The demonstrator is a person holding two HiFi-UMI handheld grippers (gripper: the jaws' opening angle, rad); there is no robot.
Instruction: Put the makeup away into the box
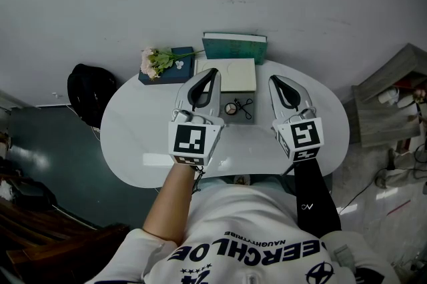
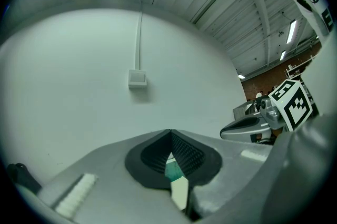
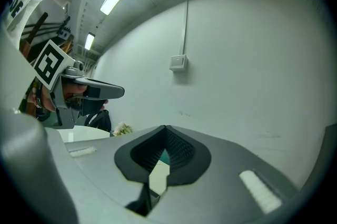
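Observation:
An open box [image 1: 230, 75] with a cream inside and an upright teal lid [image 1: 234, 47] stands at the back of the white table [image 1: 140, 129]. In front of it lie a small round compact [image 1: 231, 109] and a black scissor-like makeup tool [image 1: 245, 106]. My left gripper [image 1: 209, 74] hovers just left of these, its jaws shut and empty. My right gripper [image 1: 277, 81] hovers just right of them, also shut and empty. In the left gripper view the jaws [image 2: 170, 132] meet at the tip, with a sliver of the box [image 2: 178, 186] showing below. The right gripper view shows the same [image 3: 165, 127].
Pink flowers [image 1: 154, 61] lie on a dark blue book [image 1: 179, 68] at the table's back left, close to the box. A black bag [image 1: 90, 93] sits on the floor to the left. Wooden shelving with clutter [image 1: 393, 93] stands to the right. A white wall lies behind.

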